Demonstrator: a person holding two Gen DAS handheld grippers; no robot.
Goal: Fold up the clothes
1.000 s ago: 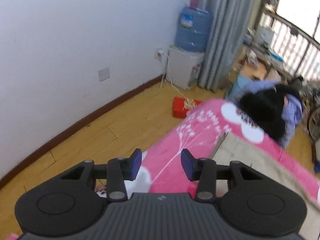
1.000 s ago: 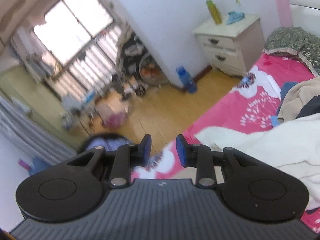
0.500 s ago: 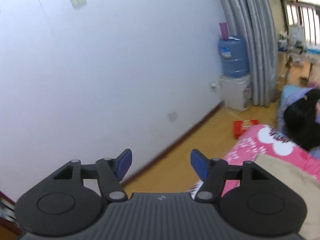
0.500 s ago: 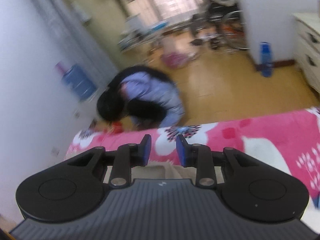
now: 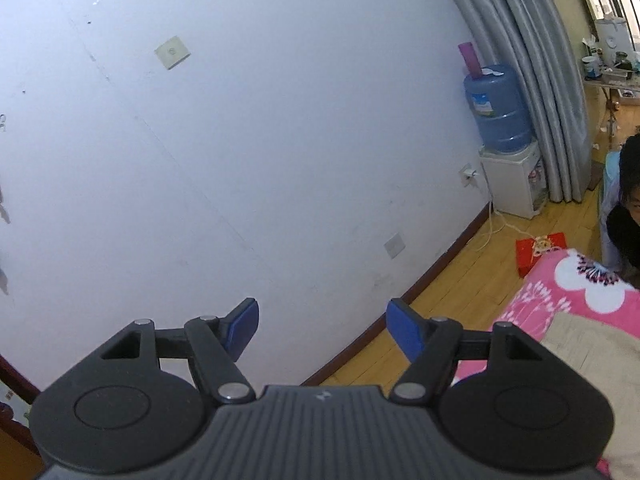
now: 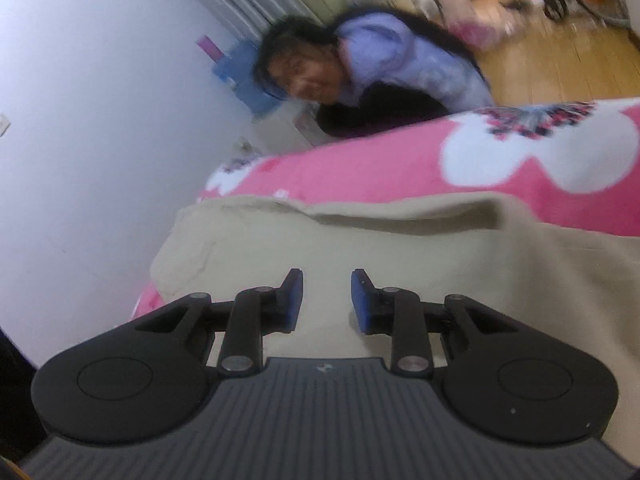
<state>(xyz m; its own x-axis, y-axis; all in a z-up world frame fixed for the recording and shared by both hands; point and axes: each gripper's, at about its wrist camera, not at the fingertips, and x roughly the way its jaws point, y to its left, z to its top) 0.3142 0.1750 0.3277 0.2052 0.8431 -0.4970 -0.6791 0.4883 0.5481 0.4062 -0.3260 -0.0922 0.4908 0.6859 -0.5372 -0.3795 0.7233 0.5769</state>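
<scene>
A beige garment point(image 6: 400, 248) lies spread on the pink flowered bed cover point(image 6: 360, 168). My right gripper point(image 6: 326, 300) hovers low over the garment, open, with nothing between its blue pads. In the left wrist view only a corner of the beige garment point(image 5: 592, 344) shows at the right edge, on the pink bed cover point(image 5: 560, 292). My left gripper point(image 5: 322, 330) is wide open, held up and facing the white wall, away from the cloth.
A person in a lilac top point(image 6: 384, 64) crouches at the far side of the bed. A water dispenser point(image 5: 504, 140), grey curtains point(image 5: 532, 60) and a red box point(image 5: 538, 248) stand on the wooden floor by the wall point(image 5: 240, 140).
The left gripper has swung up toward the wall and opened wider. The right gripper has turned and dropped down low over the beige garment, its jaws slightly further apart.
</scene>
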